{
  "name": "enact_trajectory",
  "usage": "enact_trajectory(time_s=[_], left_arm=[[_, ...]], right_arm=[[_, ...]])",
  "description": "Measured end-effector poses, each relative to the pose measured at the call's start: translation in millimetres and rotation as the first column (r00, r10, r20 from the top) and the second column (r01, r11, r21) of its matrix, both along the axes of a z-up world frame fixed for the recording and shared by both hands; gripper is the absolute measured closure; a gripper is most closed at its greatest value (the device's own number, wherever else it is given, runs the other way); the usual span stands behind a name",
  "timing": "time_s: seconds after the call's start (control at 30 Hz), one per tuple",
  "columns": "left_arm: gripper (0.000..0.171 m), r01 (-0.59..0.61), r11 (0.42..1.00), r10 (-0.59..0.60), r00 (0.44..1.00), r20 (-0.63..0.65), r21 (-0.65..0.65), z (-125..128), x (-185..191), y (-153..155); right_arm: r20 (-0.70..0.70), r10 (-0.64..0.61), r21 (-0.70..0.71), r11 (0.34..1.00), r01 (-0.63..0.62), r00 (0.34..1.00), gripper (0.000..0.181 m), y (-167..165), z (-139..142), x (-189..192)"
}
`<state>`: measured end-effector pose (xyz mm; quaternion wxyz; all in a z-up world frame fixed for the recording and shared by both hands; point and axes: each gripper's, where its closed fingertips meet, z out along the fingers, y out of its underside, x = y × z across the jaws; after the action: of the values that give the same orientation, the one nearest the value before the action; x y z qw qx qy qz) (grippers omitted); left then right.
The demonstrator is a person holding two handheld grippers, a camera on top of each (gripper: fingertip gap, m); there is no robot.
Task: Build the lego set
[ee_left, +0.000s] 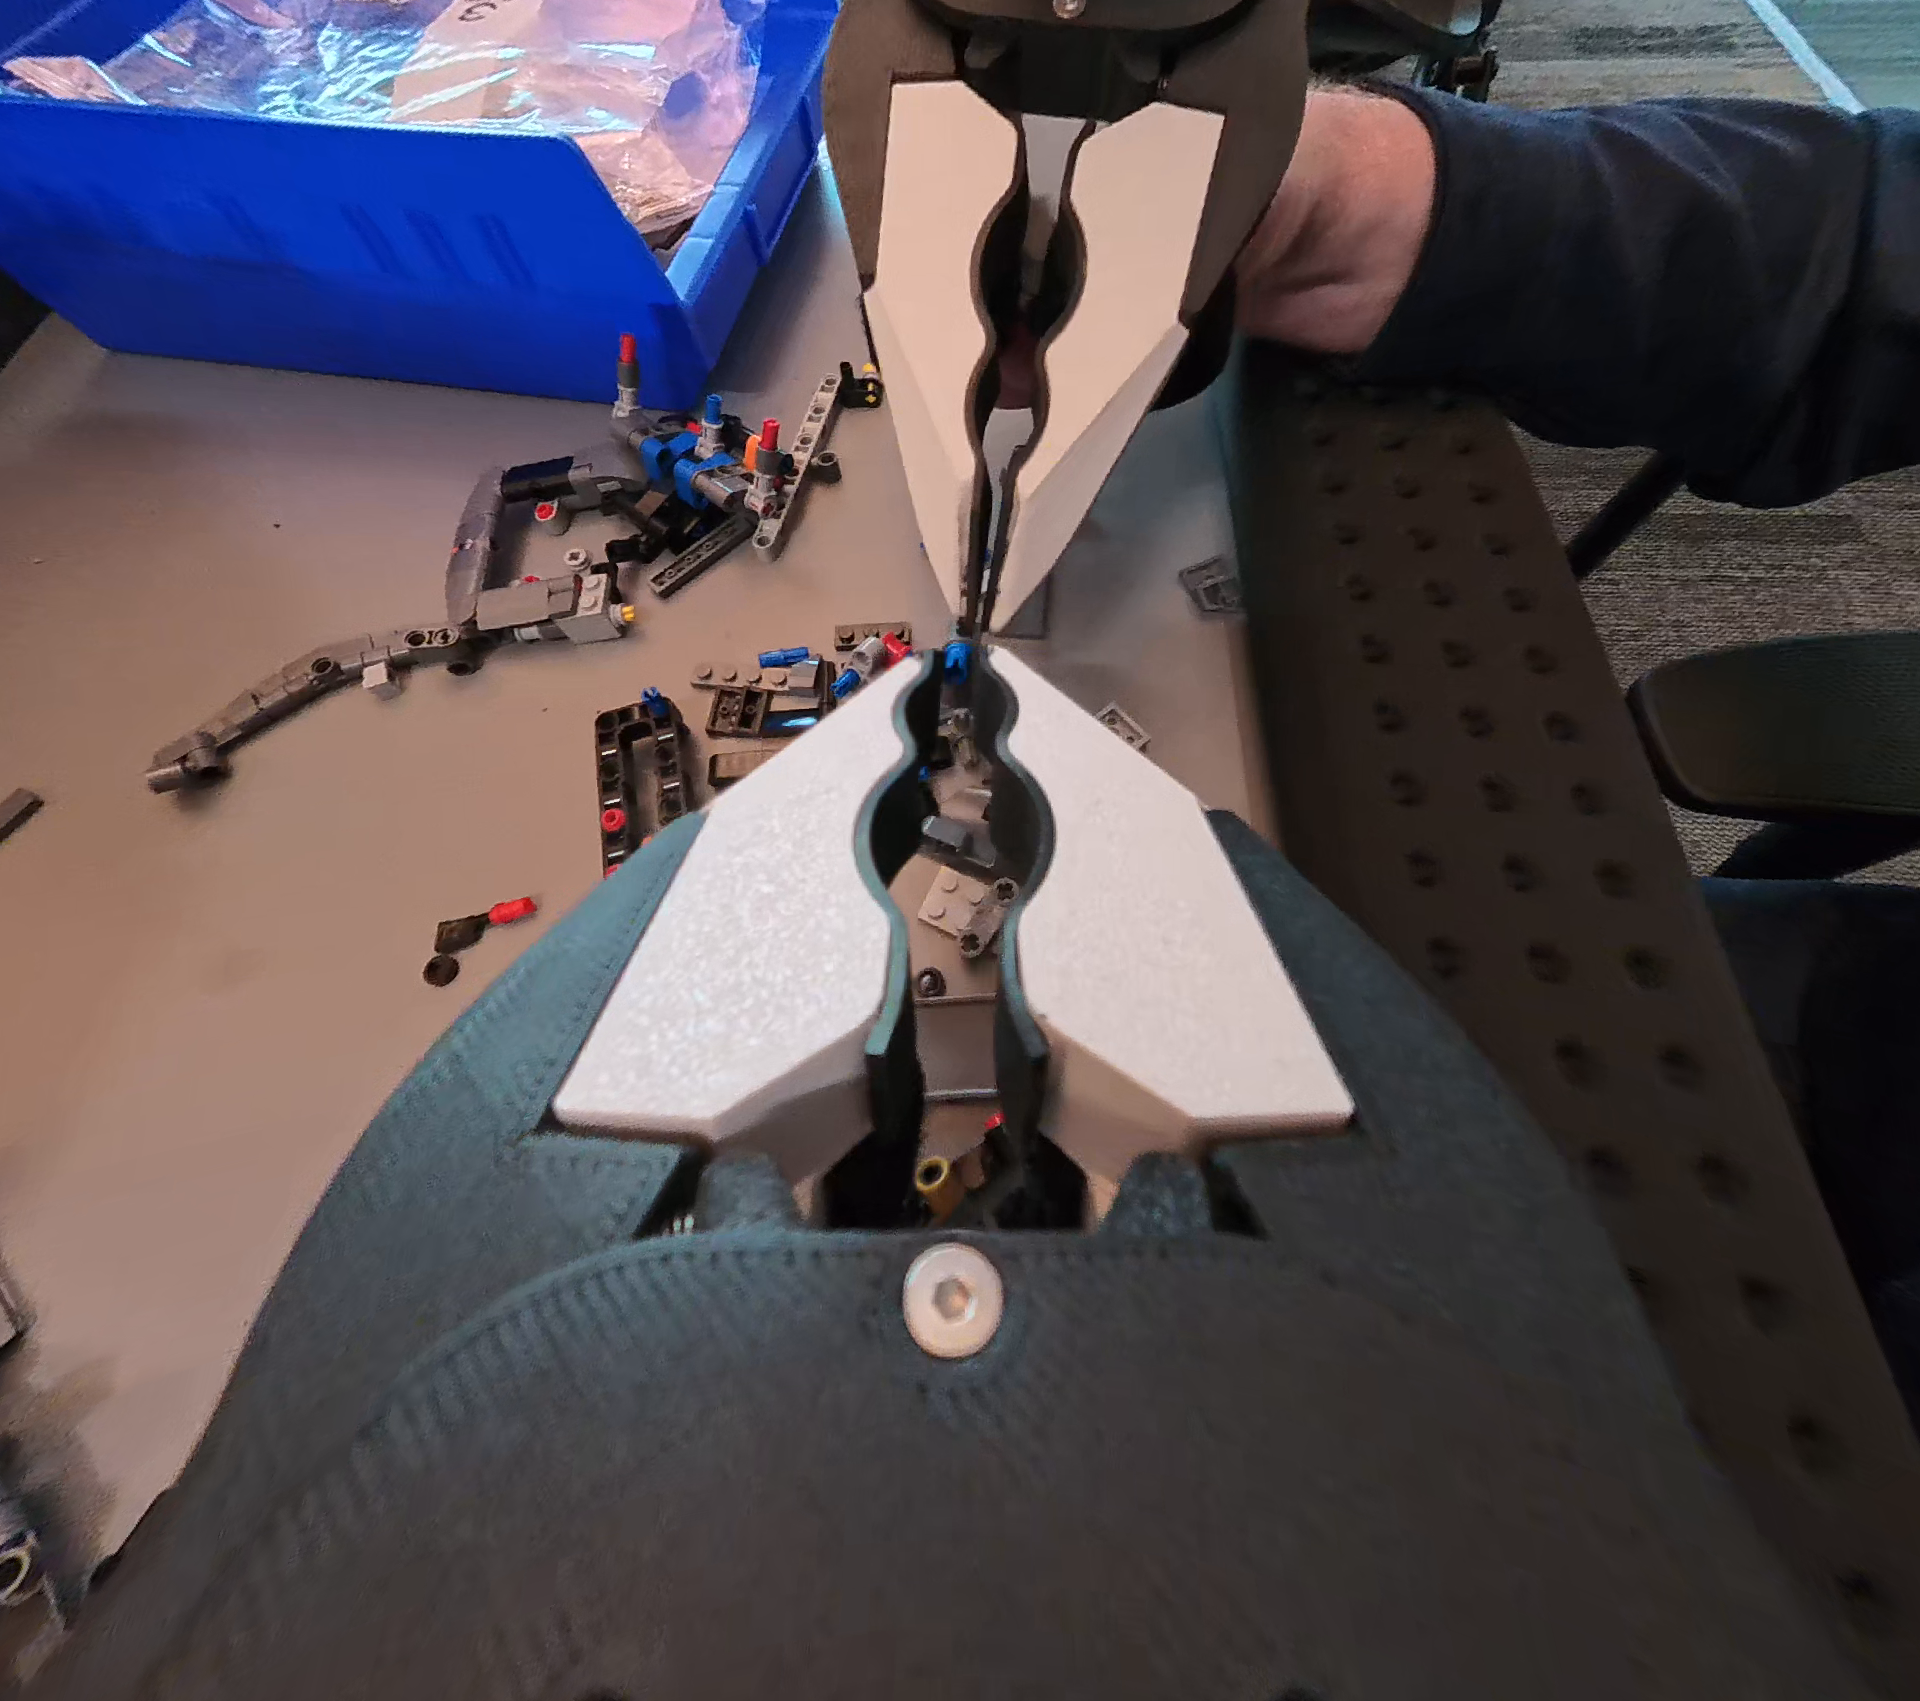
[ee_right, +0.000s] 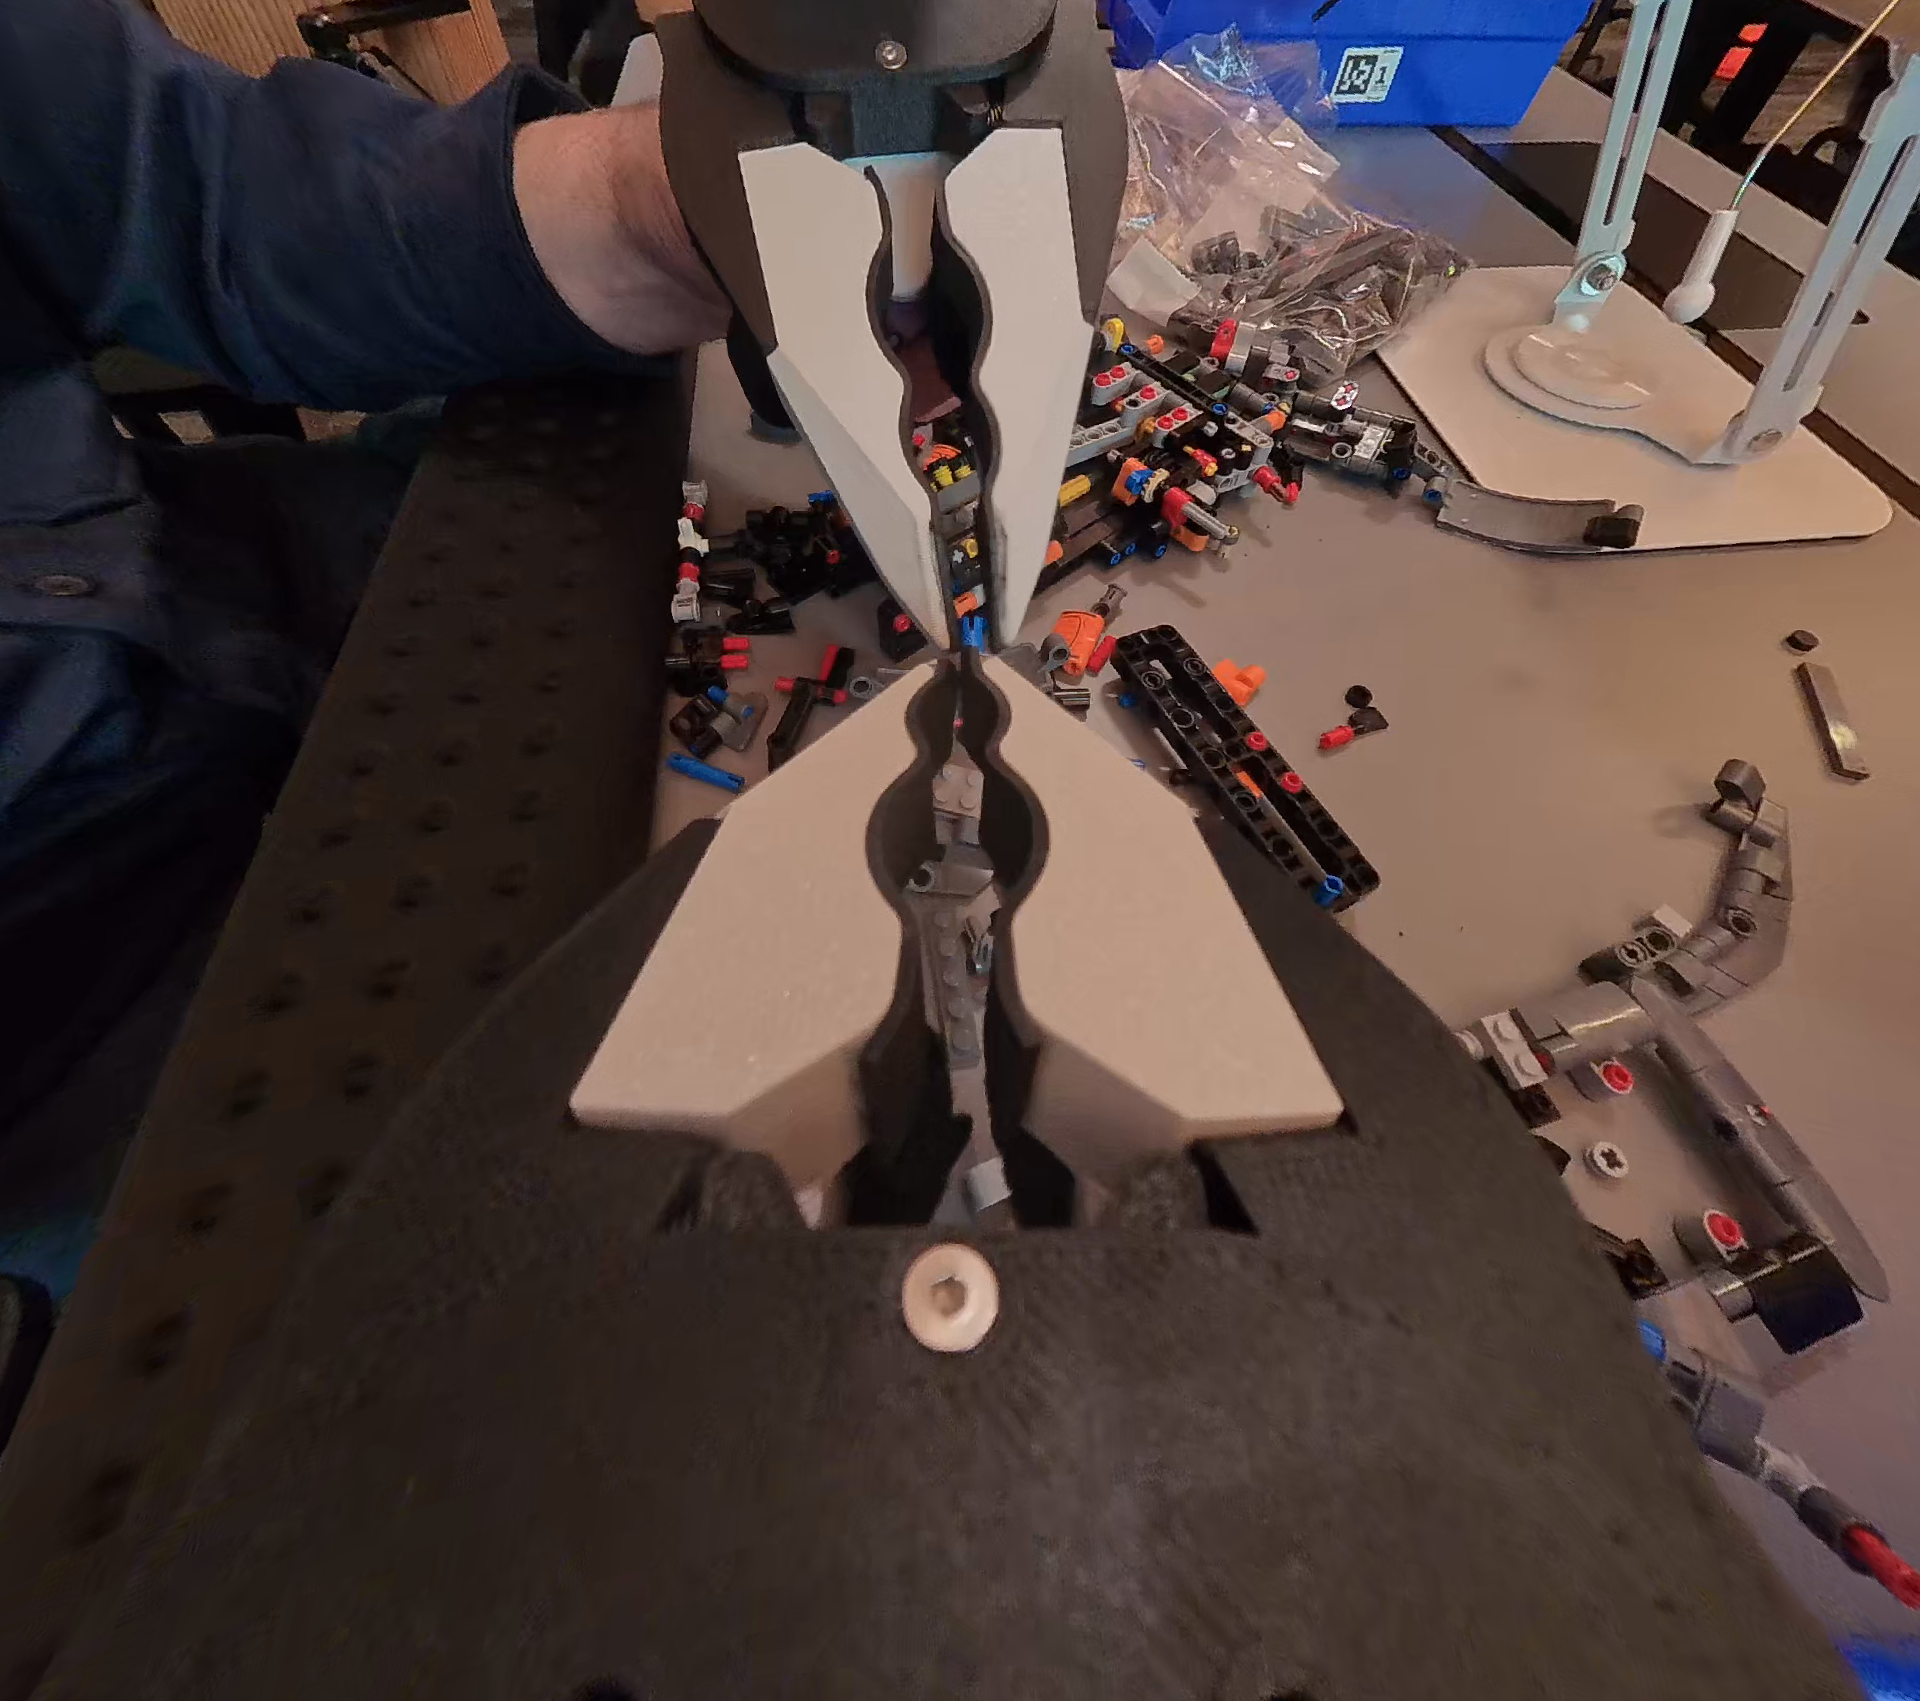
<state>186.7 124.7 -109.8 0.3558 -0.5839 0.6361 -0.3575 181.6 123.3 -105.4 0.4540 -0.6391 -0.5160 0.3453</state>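
Grippers met tip to tip at frame centre: left gripper (ee_left: 958,664) pinched a blue pin (ee_left: 956,657); right gripper (ee_right: 961,675), nearly closed, gripped a thin dark piece (ee_left: 977,581) aligned end-on above the table (ee_left: 312,976).

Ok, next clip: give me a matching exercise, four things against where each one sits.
Things:
1. blue pin
2. clear bag
3. long black frame
4. white stand

Places:
A. lying flat on the table
B. pinched at the tip of the left tongs
C. inside the blue bin
D. upright on a white base plate

Pairs: 1-B, 2-C, 3-A, 4-D
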Motion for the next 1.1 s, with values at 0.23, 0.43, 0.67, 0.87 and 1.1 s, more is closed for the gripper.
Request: enact_trajectory(time_s=[0.23,0.43,0.67,0.87,1.1], left_arm=[[0.17,0.008,1.0,-0.008,1.0,0.006,0.0,1.1,-0.1,-1.0],[0.17,0.009,0.999,-0.01,1.0,0.011,0.032,3.8,-0.4,-1.9],[0.17,-0.007,1.0,0.008,0.998,0.056,-0.004,11.1,2.3,-0.8],[0.17,0.002,1.0,-0.002,0.997,0.075,-0.006,14.6,4.7,-4.1],[0.17,-0.006,0.999,0.002,0.996,0.087,0.051,23.6,5.3,-9.1]], right_arm=[[-0.013,0.008,-0.005,1.0,-0.008,1.0,0.181,-0.9,1.7,-0.4],[-0.021,0.01,-0.003,1.0,-0.01,1.0,0.181,-1.3,2.7,-0.9],[-0.025,-0.034,-0.001,0.999,0.034,0.999,0.16,6.5,1.6,-0.9],[0.002,-0.021,0.051,0.998,0.021,1.0,0.177,2.6,2.7,-2.7],[-0.034,0.002,0.052,0.999,0.0,0.999,0.177,-3.1,12.2,-1.5]])
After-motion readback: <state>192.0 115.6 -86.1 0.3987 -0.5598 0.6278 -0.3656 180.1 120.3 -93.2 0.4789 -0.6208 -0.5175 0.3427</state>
